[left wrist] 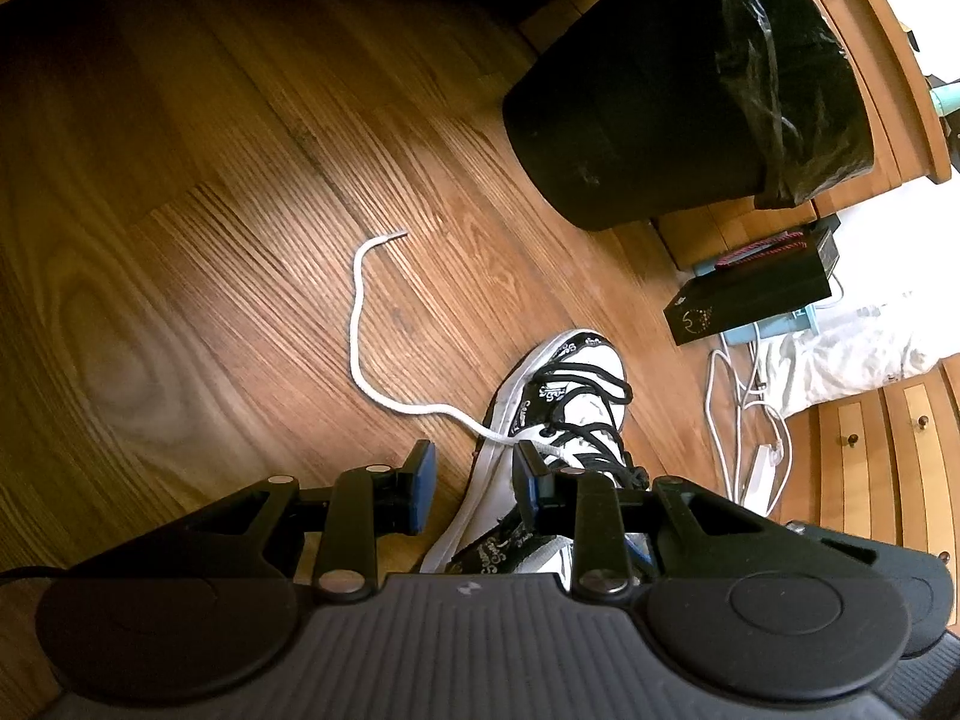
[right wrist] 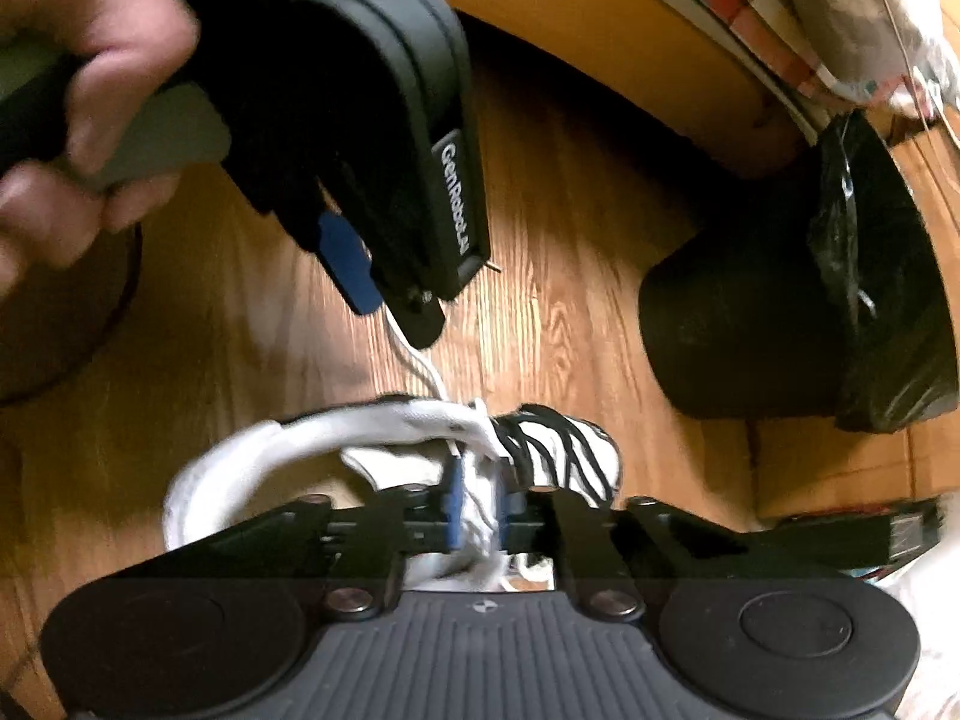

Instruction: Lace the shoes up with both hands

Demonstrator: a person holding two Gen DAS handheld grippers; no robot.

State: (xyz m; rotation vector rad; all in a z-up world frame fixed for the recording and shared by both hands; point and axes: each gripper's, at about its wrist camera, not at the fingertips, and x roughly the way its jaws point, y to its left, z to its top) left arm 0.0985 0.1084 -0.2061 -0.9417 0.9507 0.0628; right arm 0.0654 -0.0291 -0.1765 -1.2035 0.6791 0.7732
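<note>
A white high-top shoe (left wrist: 564, 420) with black laces and black patterned trim stands on the wood floor. A loose white lace (left wrist: 360, 324) runs from its eyelets out across the floor to the left. My left gripper (left wrist: 474, 489) is open just above the shoe's left side, its right finger by the lace. In the right wrist view my right gripper (right wrist: 480, 510) is shut on the shoe's white tongue or collar fabric (right wrist: 477, 516). The shoe (right wrist: 540, 450) lies right ahead, and the left gripper (right wrist: 384, 276) hangs over it, held by a hand.
A black bin (left wrist: 684, 84) with a black liner stands beyond the shoe, also in the right wrist view (right wrist: 780, 324). A black box (left wrist: 750, 294), white cables (left wrist: 744, 420) and white cloth lie to the right by wooden drawers (left wrist: 888, 450).
</note>
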